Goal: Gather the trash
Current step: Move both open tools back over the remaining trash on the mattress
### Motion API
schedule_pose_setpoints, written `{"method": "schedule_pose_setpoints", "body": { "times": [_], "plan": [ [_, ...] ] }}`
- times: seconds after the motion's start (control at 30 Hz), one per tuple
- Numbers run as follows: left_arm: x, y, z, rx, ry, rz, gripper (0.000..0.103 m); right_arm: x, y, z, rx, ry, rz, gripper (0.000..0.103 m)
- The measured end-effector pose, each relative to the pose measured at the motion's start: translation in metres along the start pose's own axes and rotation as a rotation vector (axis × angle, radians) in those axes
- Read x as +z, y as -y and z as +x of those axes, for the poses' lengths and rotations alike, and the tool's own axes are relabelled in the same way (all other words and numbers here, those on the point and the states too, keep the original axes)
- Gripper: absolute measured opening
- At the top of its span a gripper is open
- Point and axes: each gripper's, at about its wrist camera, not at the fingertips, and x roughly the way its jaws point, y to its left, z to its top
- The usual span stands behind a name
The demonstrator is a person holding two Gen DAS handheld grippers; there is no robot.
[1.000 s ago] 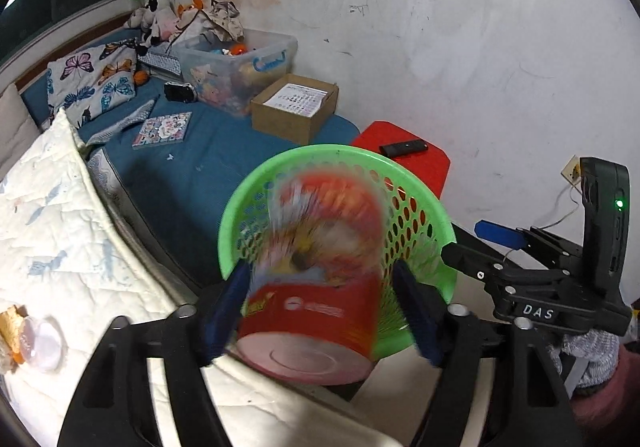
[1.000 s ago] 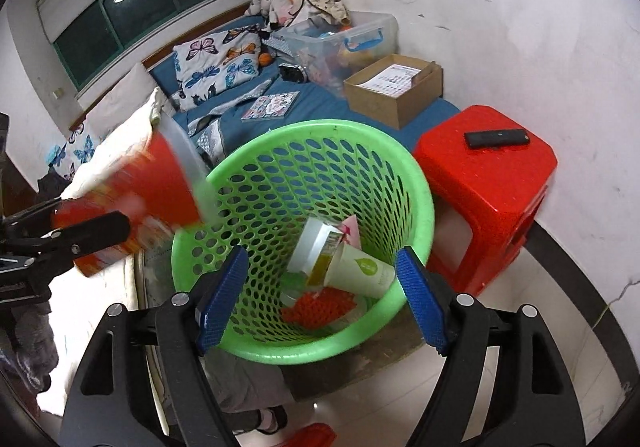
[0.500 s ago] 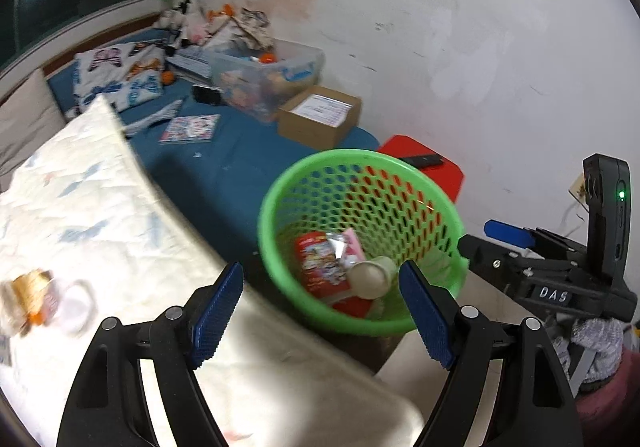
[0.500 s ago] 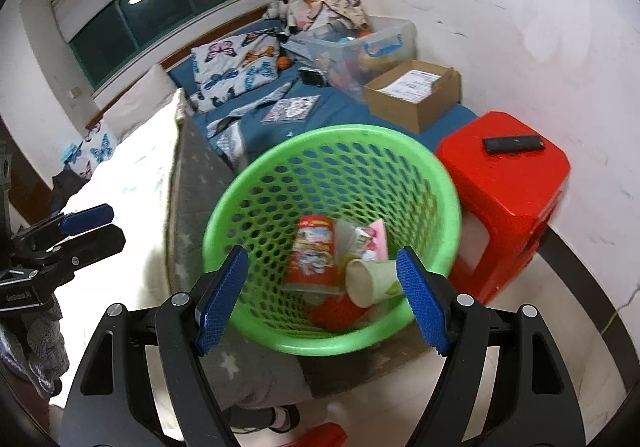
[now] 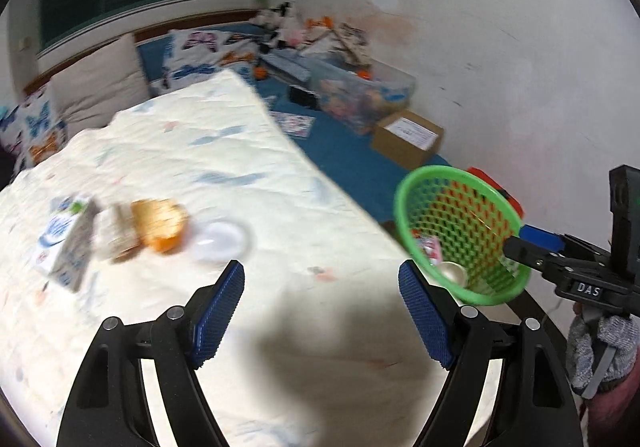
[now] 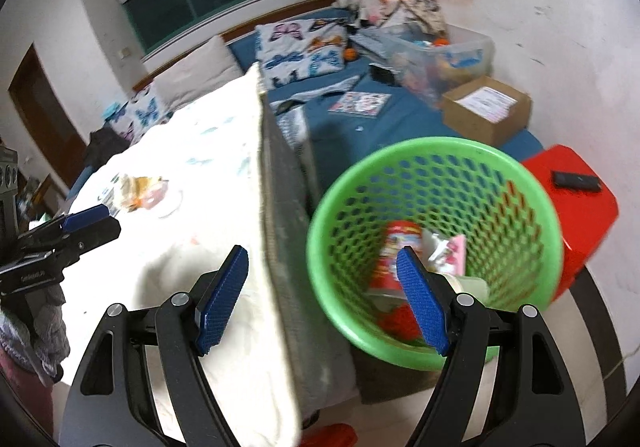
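Note:
My left gripper is open and empty over the white quilt. Ahead of it lie a white lid, an orange wrapper and a milk carton. The green basket stands beside the bed and holds a red tub, a paper cup and wrappers. My right gripper is open and empty above the bed edge and the basket's left rim. The basket shows at the right of the left wrist view; the right gripper is beside it.
A red stool with a black remote stands right of the basket. A cardboard box, a clear toy bin and pillows lie on the blue bed further back. The white wall is at the right.
The red tub left my left gripper and now lies in the basket. My left gripper has swung left over the quilt toward the trash there. My right gripper has turned left too.

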Motion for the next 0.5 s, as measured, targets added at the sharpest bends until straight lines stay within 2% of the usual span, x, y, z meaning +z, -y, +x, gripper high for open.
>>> {"method": "schedule_pose_setpoints", "body": {
  "times": [0.27,0.5],
  "plan": [
    [-0.018,-0.066,-0.026,0.108,0.022,-0.129,0.071,0.008,-0.053,0.027,0.072,-0.036,-0.094,0.076],
    [-0.034,-0.107,-0.037,0.161,0.02,-0.2,0.07,0.012,-0.103,0.059,0.14,-0.073,-0.179,0.076]
  ]
}}
